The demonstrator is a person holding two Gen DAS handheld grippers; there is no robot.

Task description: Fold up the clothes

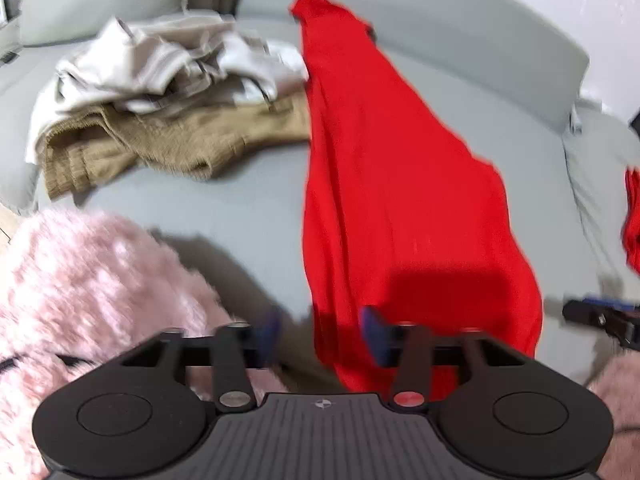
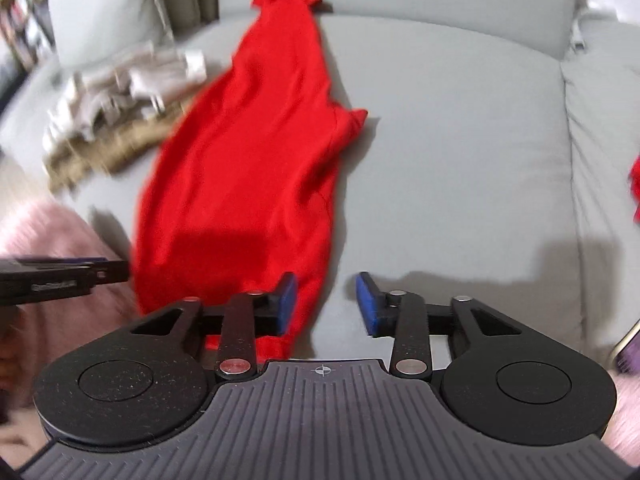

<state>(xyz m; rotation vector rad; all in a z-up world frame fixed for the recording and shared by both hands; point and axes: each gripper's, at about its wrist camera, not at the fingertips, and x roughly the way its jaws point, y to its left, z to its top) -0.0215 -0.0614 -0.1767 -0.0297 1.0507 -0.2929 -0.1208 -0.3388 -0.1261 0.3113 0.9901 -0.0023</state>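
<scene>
So the red garment [image 1: 384, 184] is laid out lengthwise on the grey sofa [image 1: 224, 216], running from the top centre of the left wrist frame down to the bottom centre, where its near end bunches up right by the gripper; in the right wrist view the same red piece [image 2: 248, 168] sits centre-left, with a little sleeve poking out on its right side about mid-frame. The left gripper [image 1: 320, 330] is spread wide with nothing between its blue pads [image 1: 374, 328]; the right-hand pad sits over the near edge of the red fabric and the left-hand one over bare cushion, though the shot's blurry so I can't tell if it's actually touching. The right gripper [image 2: 326, 304] is wide open too and holding nothing; its left pad overlaps the garment's lower right edge, the other pad is over plain grey seat. Upper left of both frames there's a pile of clothes [image 1: 160, 92], pale whitish stuff heaped on top of something tan and knitted, just beside the red piece. Fluffy pink fabric [image 1: 80, 292] fills the lower left of the left wrist view; another scrap of red cloth [image 1: 632, 220] peeks in at the far right edge.
</scene>
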